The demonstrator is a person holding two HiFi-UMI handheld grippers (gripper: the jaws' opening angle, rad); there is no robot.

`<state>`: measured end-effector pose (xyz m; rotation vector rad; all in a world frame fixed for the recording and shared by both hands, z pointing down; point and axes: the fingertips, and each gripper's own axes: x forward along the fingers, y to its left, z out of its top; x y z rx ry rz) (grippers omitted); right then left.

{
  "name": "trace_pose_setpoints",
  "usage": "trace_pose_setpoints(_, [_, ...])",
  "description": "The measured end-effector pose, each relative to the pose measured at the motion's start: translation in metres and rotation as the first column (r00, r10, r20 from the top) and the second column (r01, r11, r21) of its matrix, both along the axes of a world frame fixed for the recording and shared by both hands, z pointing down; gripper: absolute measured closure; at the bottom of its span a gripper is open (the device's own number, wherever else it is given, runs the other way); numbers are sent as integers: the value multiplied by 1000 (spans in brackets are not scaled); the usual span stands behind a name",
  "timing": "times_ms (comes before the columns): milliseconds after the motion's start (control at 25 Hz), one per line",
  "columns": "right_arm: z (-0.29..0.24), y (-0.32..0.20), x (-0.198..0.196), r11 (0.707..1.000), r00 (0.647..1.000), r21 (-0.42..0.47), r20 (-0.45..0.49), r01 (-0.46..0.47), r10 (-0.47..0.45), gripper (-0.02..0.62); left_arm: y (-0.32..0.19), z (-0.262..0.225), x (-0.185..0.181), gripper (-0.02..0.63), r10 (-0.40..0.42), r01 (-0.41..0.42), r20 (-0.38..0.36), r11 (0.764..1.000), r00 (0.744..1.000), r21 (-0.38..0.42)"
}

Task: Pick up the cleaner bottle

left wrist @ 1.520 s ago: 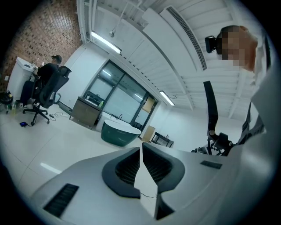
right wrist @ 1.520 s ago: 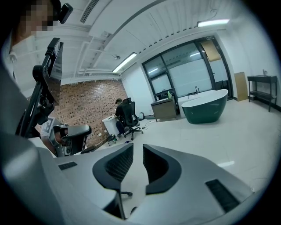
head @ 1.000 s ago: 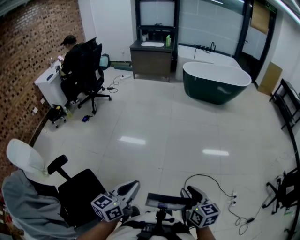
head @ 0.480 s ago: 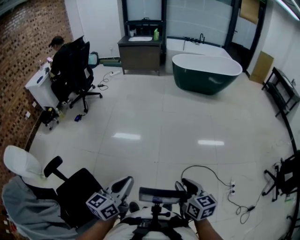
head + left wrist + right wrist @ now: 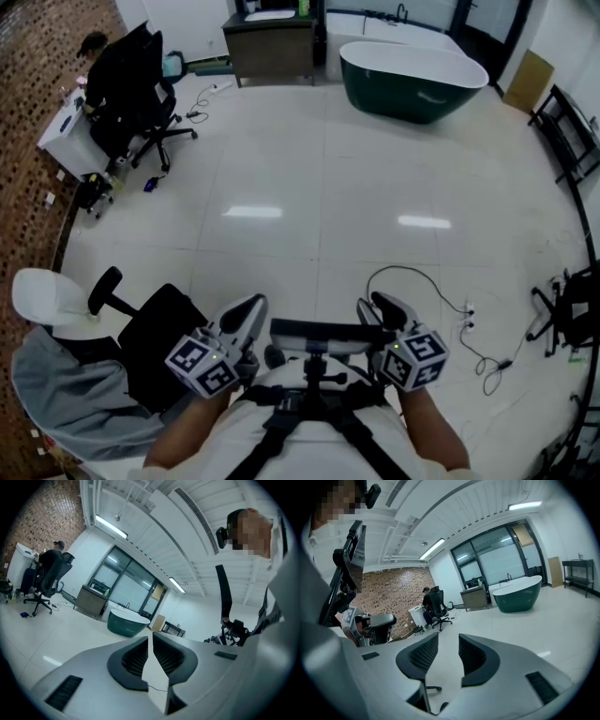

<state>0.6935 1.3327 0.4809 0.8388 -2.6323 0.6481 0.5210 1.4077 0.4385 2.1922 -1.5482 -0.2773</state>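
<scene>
The cleaner bottle is a small green bottle on the dark vanity at the far end of the room, at the head view's top edge. It also shows as a tiny green speck in the right gripper view. Both grippers are held close to the body, far from it. My left gripper is shut, its pads together with nothing between them. My right gripper is open and empty.
A dark green bathtub stands right of the vanity. A black office chair and a white chair are close on my left. A person sits at a desk at far left. A cable lies on the floor; racks line the right wall.
The head view has shifted, so the vanity, the bottle and the tub have slid up to the top edge. Both grippers stay at the bottom, and their jaws have not changed.
</scene>
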Motion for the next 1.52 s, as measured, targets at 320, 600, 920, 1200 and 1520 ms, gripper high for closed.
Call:
trace_pose_setpoints(320, [5, 4, 3, 999, 1000, -34, -16, -3, 3, 468, 4, 1, 3, 588, -5, 5, -15, 1000, 1000, -16])
trace_pose_setpoints(600, [7, 2, 4, 999, 1000, -37, -16, -14, 13, 468, 1, 4, 4, 588, -7, 7, -25, 1000, 1000, -23])
trace_pose_setpoints(920, [6, -4, 10, 998, 999, -35, -17, -47, 46, 518, -2, 8, 7, 588, -3, 2, -28, 999, 1000, -42])
trace_pose_setpoints(1200, [7, -6, 7, 998, 999, -41, -18, -49, 49, 523, -5, 9, -4, 588, -24, 22, -30, 999, 999, -47])
trace_pose_setpoints(1520, [17, -15, 17, 996, 998, -60, -37, -61, 58, 520, -17, 15, 0, 550, -24, 23, -15, 997, 1000, -70])
